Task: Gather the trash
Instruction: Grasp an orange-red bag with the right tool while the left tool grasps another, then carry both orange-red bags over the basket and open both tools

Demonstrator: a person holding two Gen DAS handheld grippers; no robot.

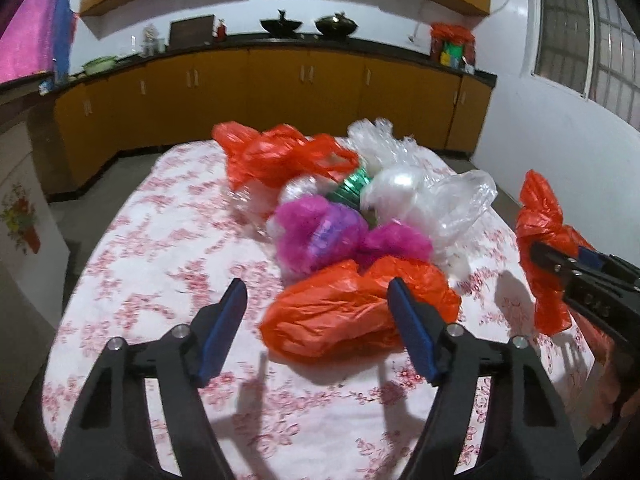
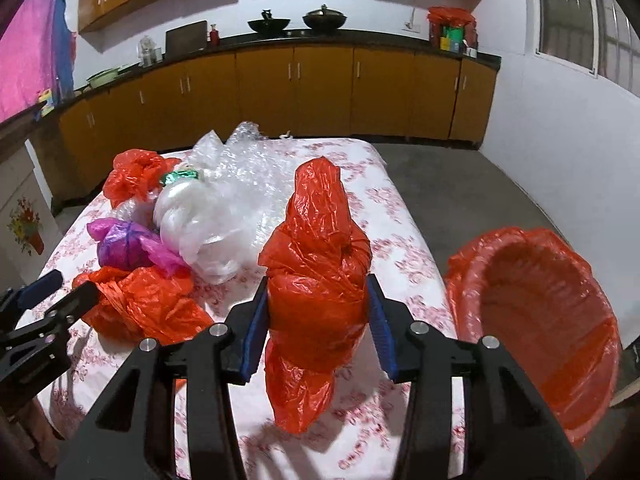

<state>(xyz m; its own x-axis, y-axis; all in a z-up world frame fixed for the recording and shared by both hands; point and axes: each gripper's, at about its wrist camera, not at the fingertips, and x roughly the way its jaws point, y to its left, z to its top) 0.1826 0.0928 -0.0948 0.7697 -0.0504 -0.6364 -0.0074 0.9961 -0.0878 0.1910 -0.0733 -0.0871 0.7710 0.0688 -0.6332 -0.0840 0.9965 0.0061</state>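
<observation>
A pile of trash lies on the floral table (image 1: 160, 240): a crumpled orange bag (image 1: 332, 312) nearest, a magenta bag (image 1: 320, 232), clear plastic (image 1: 420, 192) and another orange bag (image 1: 280, 152) behind. My left gripper (image 1: 316, 316) is open, just above and in front of the near orange bag. My right gripper (image 2: 316, 312) is shut on a knotted orange bag (image 2: 316, 248) and holds it above the table; it also shows in the left wrist view (image 1: 548, 240). A bin lined with an orange bag (image 2: 536, 320) stands off the table's right edge.
Yellow cabinets (image 2: 320, 92) and a dark counter with two woks (image 2: 296, 22) run along the back wall. Grey floor (image 2: 460, 184) lies right of the table. A white panel with a flower print (image 1: 24, 220) stands at the left.
</observation>
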